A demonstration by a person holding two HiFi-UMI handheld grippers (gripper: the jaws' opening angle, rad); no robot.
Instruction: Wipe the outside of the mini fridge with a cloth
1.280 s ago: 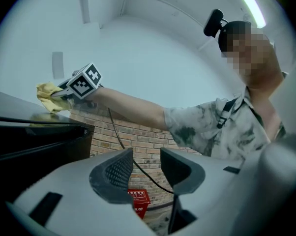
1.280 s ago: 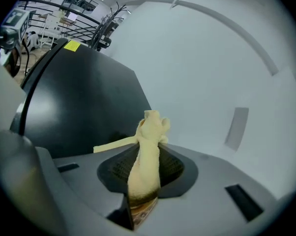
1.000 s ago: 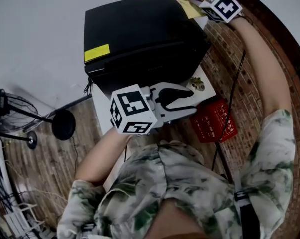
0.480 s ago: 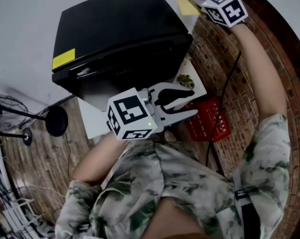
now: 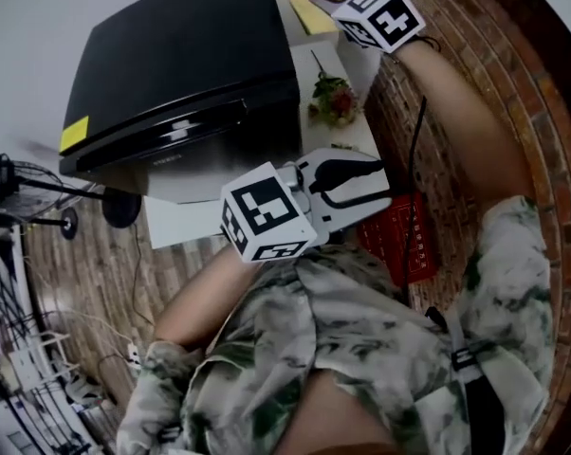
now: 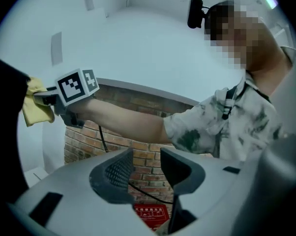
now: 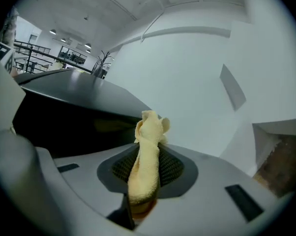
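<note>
Right tool clamped on a yellow cloth, fabric pinched into a narrow strip between the two pads. Long axis of the cloth in line with the jaws, free end bunched just past the tips and pointing ahead toward the white wall, with the black mini fridge just to the left of it in the right gripper view. In the head view, held up at the far right corner of the fridge top, arm stretched out over the brickwork; touching the fridge or just off it, impossible to tell. In the left gripper view, cloth hanging from the jaws right against the dark edge of the fridge. Fridge itself upright on a white surface, long side of its top running from lower left to upper right in the head view, front face turned toward the person, a yellow sticker at the front left corner. A small bunch of flowers on the same white surface, just beside the fridge's right side. Left tool with jaws apart and nothing between them, only brick and a red printed board visible through the gap. Held low, close to the person's chest, near the fridge's front right corner, tips pointing right and away from the fridge. A standing fan well off to the left.
</note>
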